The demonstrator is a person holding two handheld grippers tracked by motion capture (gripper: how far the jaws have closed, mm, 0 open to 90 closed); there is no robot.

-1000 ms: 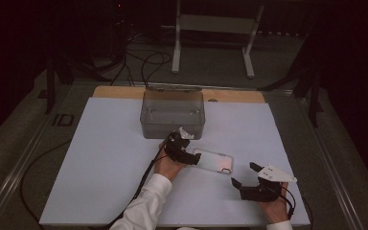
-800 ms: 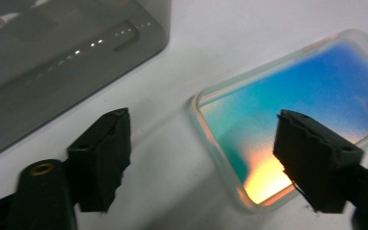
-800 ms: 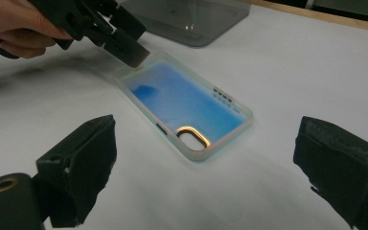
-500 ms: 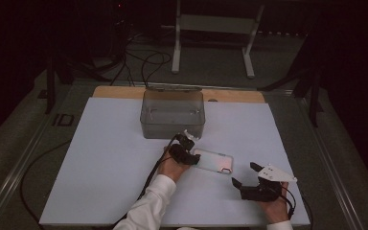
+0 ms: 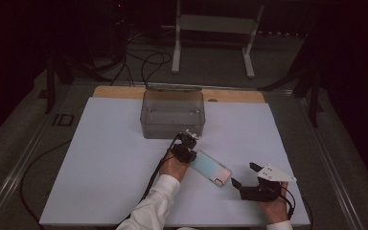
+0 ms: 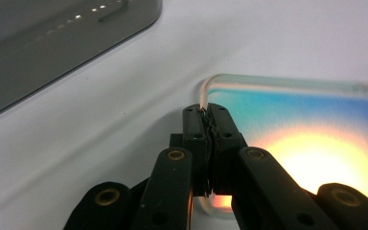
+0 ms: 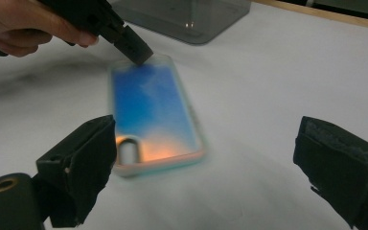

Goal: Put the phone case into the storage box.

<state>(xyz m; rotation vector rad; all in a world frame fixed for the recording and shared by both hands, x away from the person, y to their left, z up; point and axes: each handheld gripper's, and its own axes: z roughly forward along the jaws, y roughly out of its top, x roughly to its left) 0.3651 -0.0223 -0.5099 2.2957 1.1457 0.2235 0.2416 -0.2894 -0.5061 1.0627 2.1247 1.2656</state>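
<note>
A lab or test studio — dark room, white board (image 5: pixel 100 158) on a bench, loose cables (image 5: pixel 143 64) and a metal stand (image 5: pixel 215 28) behind.

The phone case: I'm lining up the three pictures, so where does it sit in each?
High view: the phone case lies low of centre, between the left claw and the right claw.
Left gripper view: the case is on the right, its edge pinched by the shut claw.
Right gripper view: the case lies left of centre.
Shared landmark: the grey box.
</note>
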